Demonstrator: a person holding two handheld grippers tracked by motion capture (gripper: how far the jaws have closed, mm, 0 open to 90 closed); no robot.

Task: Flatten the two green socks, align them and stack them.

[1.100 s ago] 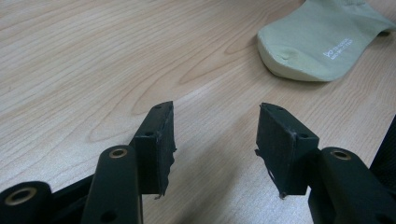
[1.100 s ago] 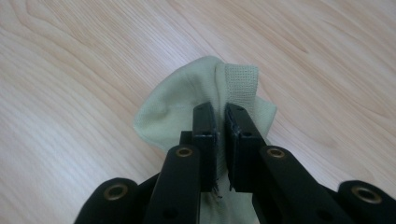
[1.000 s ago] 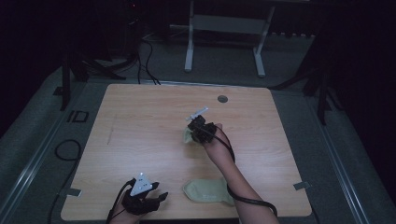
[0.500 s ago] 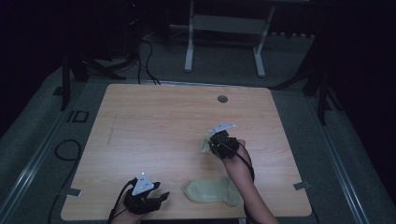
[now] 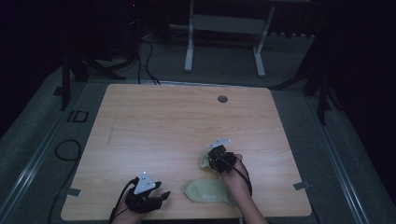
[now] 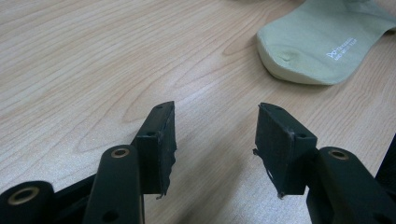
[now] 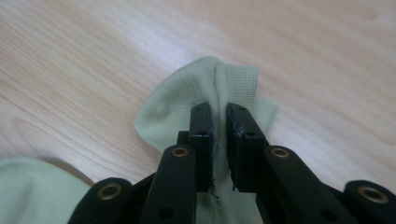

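Note:
Two pale green socks are on the wooden table (image 5: 154, 126). One sock (image 5: 208, 191) lies flat near the front edge; in the left gripper view this flat sock (image 6: 322, 46) is at the upper right. My right gripper (image 5: 213, 159) is shut on the second sock (image 5: 202, 163), which is bunched and low over the table just behind the flat one. In the right gripper view the jaws (image 7: 219, 126) pinch a fold of that sock (image 7: 187, 93) near its ribbed cuff. My left gripper (image 5: 161, 196) rests near the front edge, left of the flat sock, jaws (image 6: 215, 140) open and empty.
A round cable hole (image 5: 222, 99) sits at the table's far side. A white metal frame (image 5: 224, 28) stands on the floor beyond the table. Cables (image 5: 140, 51) trail at the back left. The surroundings are dark.
My right gripper has carried the bunched sock toward the near right and down, ending close behind the flat sock. My left gripper has stayed in place.

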